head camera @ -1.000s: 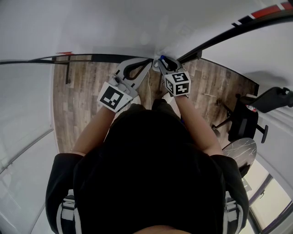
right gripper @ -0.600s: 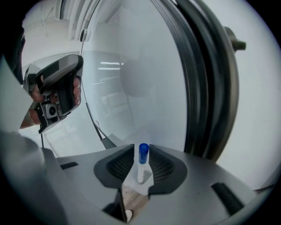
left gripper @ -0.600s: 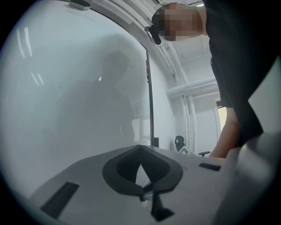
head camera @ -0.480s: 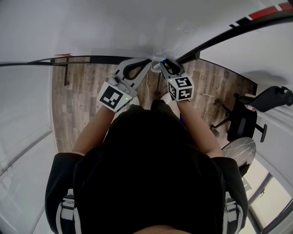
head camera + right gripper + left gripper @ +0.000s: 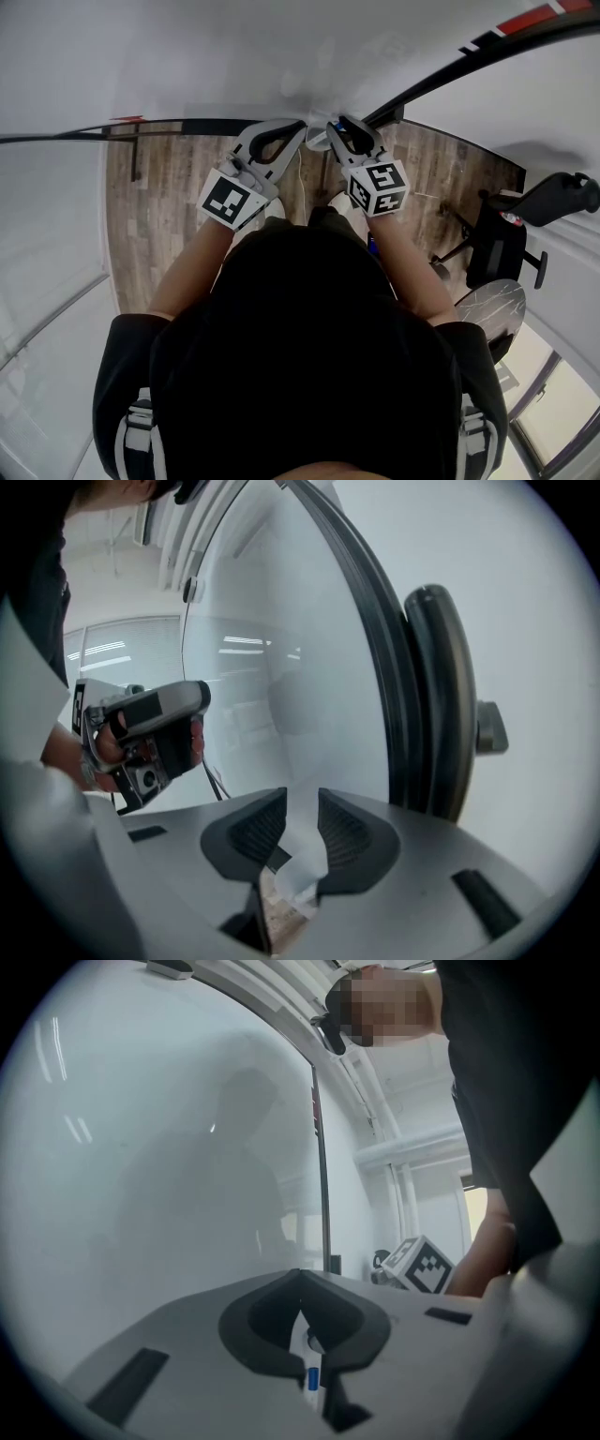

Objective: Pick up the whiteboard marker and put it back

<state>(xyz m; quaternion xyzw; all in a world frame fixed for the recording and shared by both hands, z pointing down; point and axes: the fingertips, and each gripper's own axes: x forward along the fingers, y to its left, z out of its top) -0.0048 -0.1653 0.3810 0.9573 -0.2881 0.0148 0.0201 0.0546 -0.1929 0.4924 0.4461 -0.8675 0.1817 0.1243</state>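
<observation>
The whiteboard marker [image 5: 312, 1375], white with a blue band, shows only as a sliver through the slit of my left gripper [image 5: 300, 1279], whose jaws meet at their tips. I cannot tell whether they touch it. In the head view the left gripper [image 5: 302, 127] sits level against the whiteboard's lower edge. My right gripper [image 5: 336, 124] is just to its right, a little higher. Its jaws stand apart in the right gripper view [image 5: 302, 822], with nothing between the ribbed pads [image 5: 258, 827]. Only a pale strip and floor show through the gap.
The glossy whiteboard [image 5: 169, 1147] fills the space ahead, with a dark frame [image 5: 375, 667] along its edge. A black office chair [image 5: 502, 248] and a round table [image 5: 492, 305] stand on the wooden floor [image 5: 169, 206] at the right.
My right gripper has lifted up and away from the board's lower edge, its marker cube now nearer the camera. The left gripper has stayed put.
</observation>
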